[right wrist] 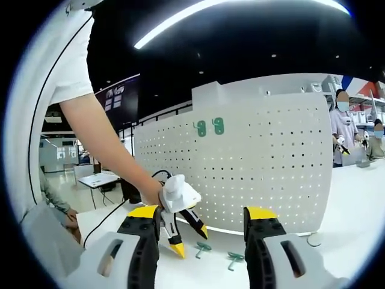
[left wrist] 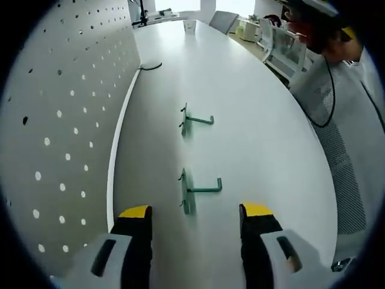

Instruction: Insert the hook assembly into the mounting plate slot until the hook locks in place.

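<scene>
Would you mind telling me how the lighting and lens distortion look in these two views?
Left gripper view: even, soft light, the white table bright toward the far windows; fisheye bends the pegboard and table edge, yet both green hooks stay sharp. Right gripper view: a ceiling light strip glares against a dark ceiling; the pegboard bulges, evenly lit.

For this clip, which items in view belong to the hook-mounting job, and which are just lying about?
Job items:
- near green hook on the table
- far green hook
- white pegboard
- two green plates already on the pegboard
- left gripper, fingers open
- right gripper, fingers open

Just lying about:
- black cable
- white cup
- table as support
</scene>
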The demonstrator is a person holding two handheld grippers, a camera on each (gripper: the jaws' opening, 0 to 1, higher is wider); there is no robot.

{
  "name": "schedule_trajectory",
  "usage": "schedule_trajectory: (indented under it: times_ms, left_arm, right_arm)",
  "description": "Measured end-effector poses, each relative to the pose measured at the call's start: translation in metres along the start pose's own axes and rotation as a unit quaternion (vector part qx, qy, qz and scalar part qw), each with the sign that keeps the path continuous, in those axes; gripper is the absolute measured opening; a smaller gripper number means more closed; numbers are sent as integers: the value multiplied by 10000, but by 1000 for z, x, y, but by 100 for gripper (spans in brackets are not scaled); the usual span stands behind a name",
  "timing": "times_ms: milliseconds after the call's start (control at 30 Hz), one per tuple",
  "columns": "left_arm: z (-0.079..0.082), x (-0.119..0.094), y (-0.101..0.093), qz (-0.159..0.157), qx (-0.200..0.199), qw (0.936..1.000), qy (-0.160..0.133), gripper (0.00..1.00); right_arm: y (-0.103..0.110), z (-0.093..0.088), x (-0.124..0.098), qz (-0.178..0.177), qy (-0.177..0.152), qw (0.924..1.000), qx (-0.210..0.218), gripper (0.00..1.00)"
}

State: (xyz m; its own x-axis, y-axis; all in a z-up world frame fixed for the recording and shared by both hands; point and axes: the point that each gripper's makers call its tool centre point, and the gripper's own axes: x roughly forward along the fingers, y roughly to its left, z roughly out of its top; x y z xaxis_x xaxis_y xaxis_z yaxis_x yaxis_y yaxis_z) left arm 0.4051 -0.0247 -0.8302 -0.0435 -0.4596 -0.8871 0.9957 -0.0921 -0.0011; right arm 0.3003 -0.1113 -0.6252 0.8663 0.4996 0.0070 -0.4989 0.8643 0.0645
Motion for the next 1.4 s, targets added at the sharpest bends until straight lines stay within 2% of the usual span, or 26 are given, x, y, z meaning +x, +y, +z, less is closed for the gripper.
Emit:
schedule_trajectory:
  times_ms: [367,500,967,1267,1400]
  left_arm:
    - [0,1,1,7,82,10000,20,58]
    - [2,1,1,13,111,9999,-4,48]
    - [4,1,9,336,-239,9991,-63,17]
    - [3,1,12,505,-248,9984,-53,6]
    - [3,1,12,542,-257,9982,-63,5]
  right_arm:
    - [0,-2,0,-2,54,10000,-11,52]
    - [-1,-3,0,-17,82,10000,36,51]
    - [-3,-6,0,-47,141,9999,-9,50]
    - [-8,-6,-2,-150,162,9998,-5,49]
    - [-8,-6,-1,-158,175,9997,-21,49]
